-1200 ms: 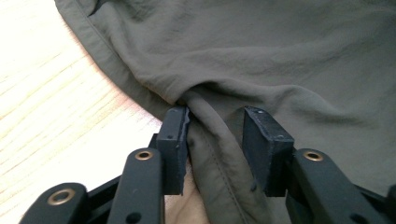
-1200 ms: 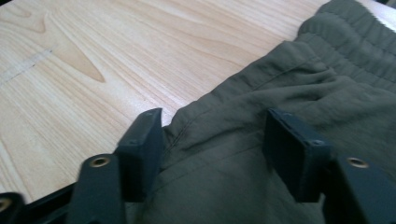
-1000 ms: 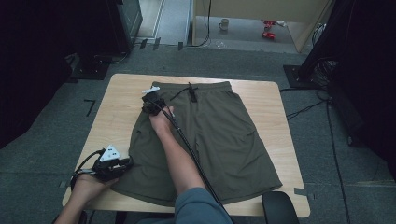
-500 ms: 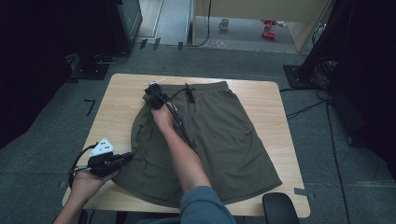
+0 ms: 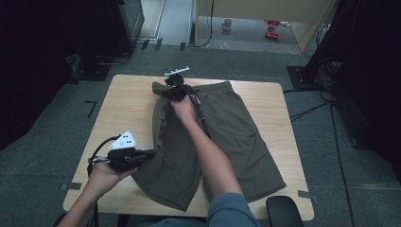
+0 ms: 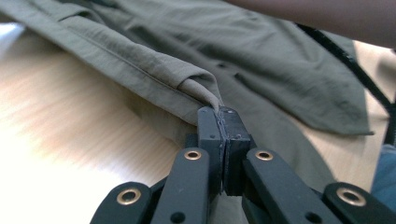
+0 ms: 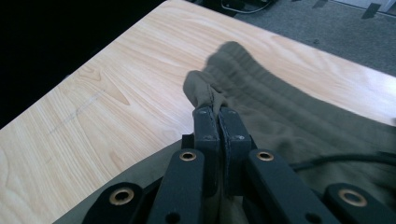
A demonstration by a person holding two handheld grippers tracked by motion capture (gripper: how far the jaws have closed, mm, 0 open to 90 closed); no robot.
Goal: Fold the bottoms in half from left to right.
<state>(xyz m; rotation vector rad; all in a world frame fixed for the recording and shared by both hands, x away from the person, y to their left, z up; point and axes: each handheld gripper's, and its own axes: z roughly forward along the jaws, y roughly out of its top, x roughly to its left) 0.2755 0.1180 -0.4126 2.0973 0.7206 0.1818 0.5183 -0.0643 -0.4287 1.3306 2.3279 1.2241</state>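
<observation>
Olive-green shorts (image 5: 236, 127) lie on the wooden table (image 5: 123, 109), waistband at the far side. My left gripper (image 5: 149, 152) is shut on the hem of the shorts' left leg, and the pinched fabric (image 6: 201, 88) rises from its closed jaws (image 6: 219, 114). My right gripper (image 5: 161, 90) is shut on the left corner of the waistband, with a bunched fold of ribbed cloth (image 7: 205, 91) held at its tips (image 7: 218, 112). The left side of the shorts hangs lifted off the table between the two grippers. The right leg still lies flat.
A black cable (image 5: 203, 118) runs along the right forearm over the shorts. Bare wood lies to the left of the garment. A black rounded seat (image 5: 283, 210) sits at the table's near right edge. Dark equipment and cables (image 5: 326, 71) stand around the table on the floor.
Both grippers have closed on the shorts' left edge and risen. The left side of the garment has lifted off the table and drawn inward to the right.
</observation>
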